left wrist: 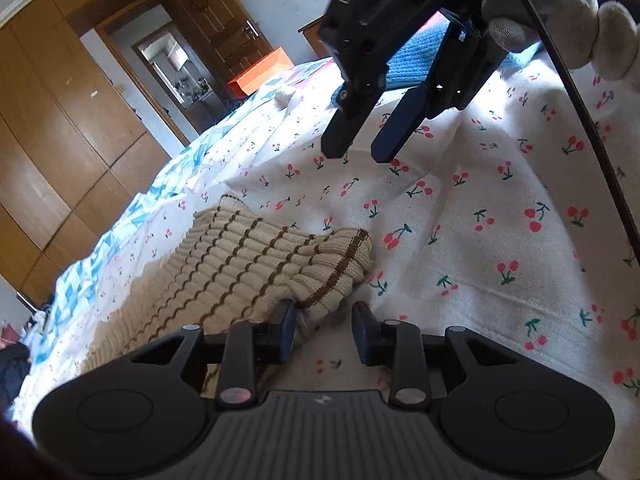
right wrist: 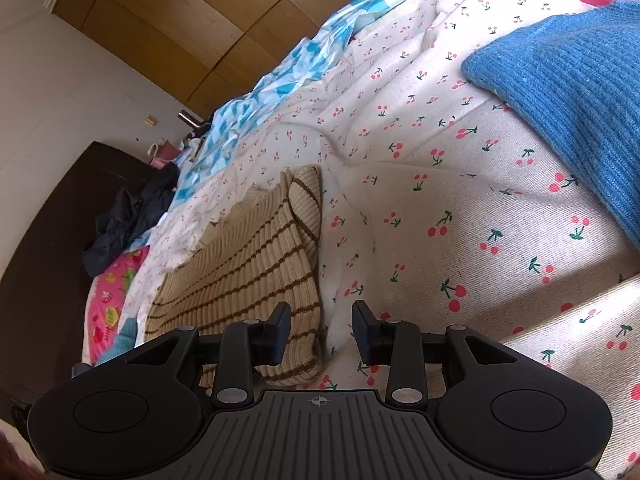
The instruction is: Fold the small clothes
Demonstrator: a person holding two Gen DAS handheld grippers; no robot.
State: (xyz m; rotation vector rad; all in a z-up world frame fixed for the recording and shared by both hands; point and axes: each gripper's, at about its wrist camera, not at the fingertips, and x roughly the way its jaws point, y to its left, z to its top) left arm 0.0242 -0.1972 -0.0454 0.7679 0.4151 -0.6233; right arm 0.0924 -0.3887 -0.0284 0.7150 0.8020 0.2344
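Note:
A beige knit sweater [left wrist: 240, 264] with brown stripes lies folded on the cherry-print sheet [left wrist: 460, 220]. My left gripper [left wrist: 326, 328] is low over its near corner, jaws apart. A fold of the sweater's edge lies against the left pad, and the right pad stands clear over the sheet. My right gripper [left wrist: 366, 144], held by a gloved hand [left wrist: 580, 24], hovers open over bare sheet beyond the sweater. In the right wrist view the right gripper [right wrist: 322, 328] is open at the edge of the sweater [right wrist: 248, 264], with only sheet [right wrist: 440, 200] in the gap.
A blue knit garment [right wrist: 580, 100] lies on the bed to the right, also visible behind the right gripper as the blue garment [left wrist: 412, 64]. A wooden wardrobe [left wrist: 60, 140], a door and an orange box [left wrist: 260, 72] stand past the bed. Dark clothes [right wrist: 128, 216] lie by the headboard.

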